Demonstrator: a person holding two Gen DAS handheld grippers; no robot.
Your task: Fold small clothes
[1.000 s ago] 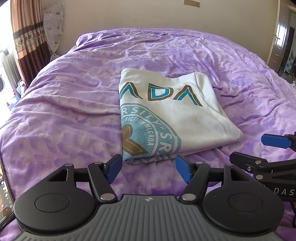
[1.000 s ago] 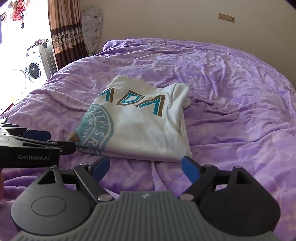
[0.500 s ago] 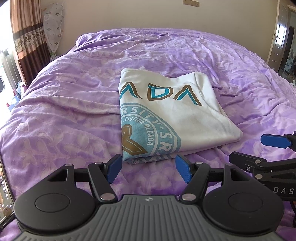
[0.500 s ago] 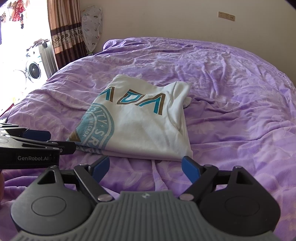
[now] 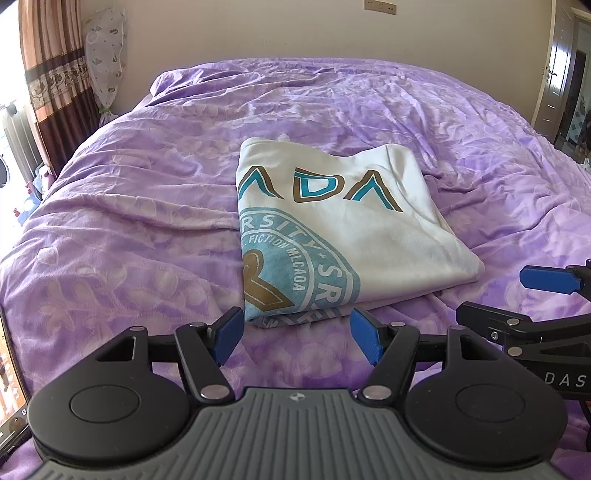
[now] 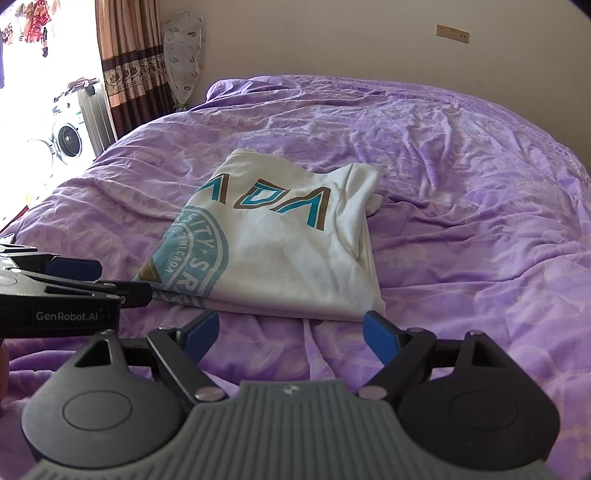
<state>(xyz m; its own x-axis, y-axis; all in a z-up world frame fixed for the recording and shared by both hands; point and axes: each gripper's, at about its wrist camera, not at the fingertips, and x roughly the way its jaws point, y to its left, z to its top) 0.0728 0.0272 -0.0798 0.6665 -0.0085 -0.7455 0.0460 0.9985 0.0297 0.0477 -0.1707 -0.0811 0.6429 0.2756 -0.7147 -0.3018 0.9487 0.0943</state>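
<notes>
A white T-shirt with a teal and brown print lies folded into a rectangle on the purple bedspread; it also shows in the right wrist view. My left gripper is open and empty, just short of the shirt's near edge. My right gripper is open and empty, also just short of the near edge. Each gripper shows at the side of the other's view: the right one, the left one.
The bedspread is wrinkled all over. A curtain and a washing machine stand to the left. A door is at the right. A wall with sockets lies behind the bed.
</notes>
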